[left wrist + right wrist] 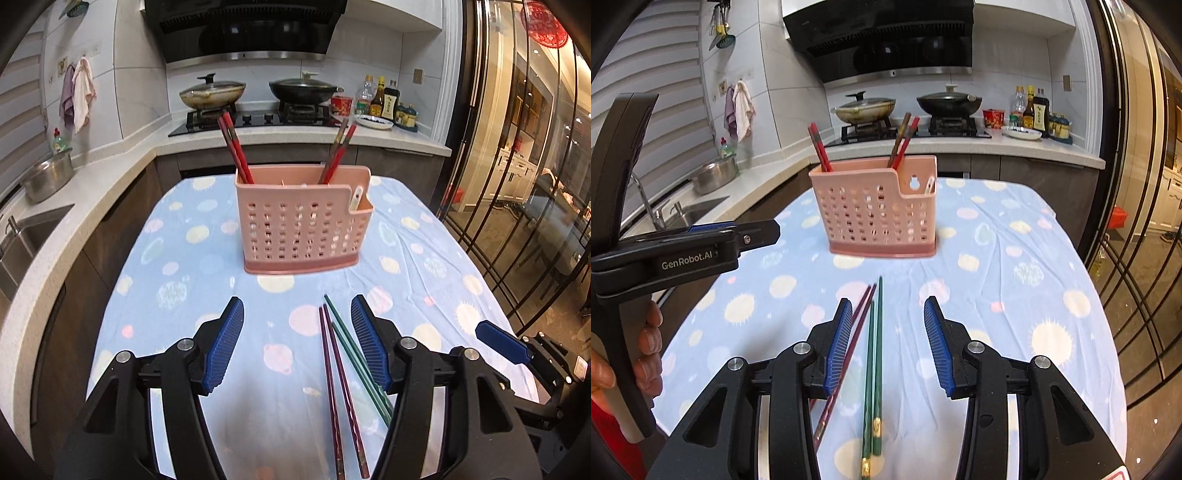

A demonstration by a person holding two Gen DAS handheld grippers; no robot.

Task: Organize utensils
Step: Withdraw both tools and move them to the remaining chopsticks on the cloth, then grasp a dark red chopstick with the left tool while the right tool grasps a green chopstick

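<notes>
- Two chopstick pairs, green chopsticks [872, 354] and purple chopsticks [338, 387], lie side by side at lower centre on the cloth-covered surface [1015, 266], likely awaiting sorting.
- Pink utensil holder [875, 218] stands mid-frame, red chopsticks [234, 147] already upright inside.
- Right gripper [882, 343] spread, straddling the green pair.
- Left gripper [297, 343] spread, empty.

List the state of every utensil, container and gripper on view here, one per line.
Pink perforated plastic utensil holder: upright on the tablecloth, holding red chopsticks.
Green chopstick pair: lying flat on the tablecloth, not gripped.
Purple chopstick pair: lying flat beside the green pair, not gripped.
Left gripper: open, empty.
Right gripper: open, empty, green pair between its fingers.
Two woks: lidded, on the stove.
</notes>
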